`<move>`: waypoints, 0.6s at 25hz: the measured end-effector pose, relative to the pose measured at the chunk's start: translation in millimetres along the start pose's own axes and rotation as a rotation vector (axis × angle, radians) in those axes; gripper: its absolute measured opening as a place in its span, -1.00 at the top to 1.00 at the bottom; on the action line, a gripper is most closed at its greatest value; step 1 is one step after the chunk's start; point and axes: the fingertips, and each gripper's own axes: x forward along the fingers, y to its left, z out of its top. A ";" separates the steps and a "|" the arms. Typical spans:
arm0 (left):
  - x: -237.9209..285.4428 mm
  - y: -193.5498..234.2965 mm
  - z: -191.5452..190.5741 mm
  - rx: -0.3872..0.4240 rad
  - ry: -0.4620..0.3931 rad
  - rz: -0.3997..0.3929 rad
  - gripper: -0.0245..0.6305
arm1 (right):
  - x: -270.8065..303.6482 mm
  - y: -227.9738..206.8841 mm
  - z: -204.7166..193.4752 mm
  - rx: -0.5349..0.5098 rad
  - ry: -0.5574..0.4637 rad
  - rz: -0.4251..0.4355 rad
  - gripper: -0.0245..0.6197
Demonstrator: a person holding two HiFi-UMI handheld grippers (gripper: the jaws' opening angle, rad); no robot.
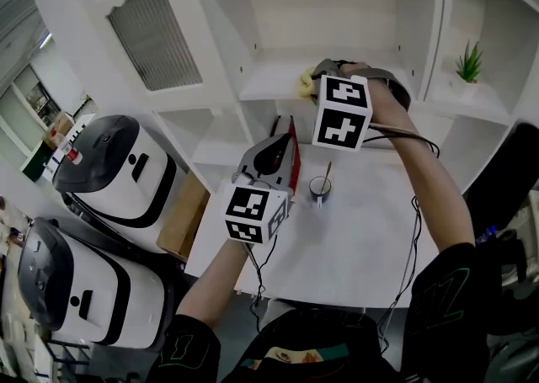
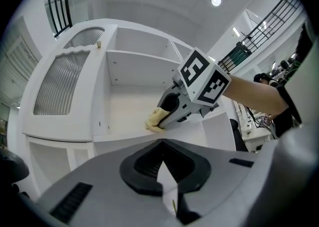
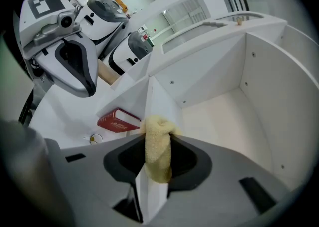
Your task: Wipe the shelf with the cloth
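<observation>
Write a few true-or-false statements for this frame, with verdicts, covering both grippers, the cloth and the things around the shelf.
1. The right gripper is shut on the yellow cloth. True.
2. The left gripper holds a second cloth. False: its jaws are together with nothing between them.
3. The cloth lies on the table beside the cup. False: it is at the front edge of the shelf, above the table.
4. A red book is on the table. True.
5. The potted plant shares the cloth's compartment. False: it stands in the compartment to the right.
</observation>
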 end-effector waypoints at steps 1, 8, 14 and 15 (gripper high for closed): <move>2.3 -3.8 -0.3 -0.002 0.000 -0.008 0.93 | -1.9 0.0 -4.3 0.004 0.007 -0.002 0.55; 15.8 -27.3 -1.0 -0.007 0.001 -0.062 0.93 | -16.1 0.2 -37.3 0.026 0.078 -0.023 0.55; 26.6 -46.5 -0.3 -0.013 -0.001 -0.107 0.93 | -28.8 0.3 -66.5 0.058 0.129 -0.036 0.55; 28.3 -49.8 -0.6 -0.015 -0.001 -0.115 0.93 | -30.9 0.5 -71.5 0.063 0.140 -0.040 0.55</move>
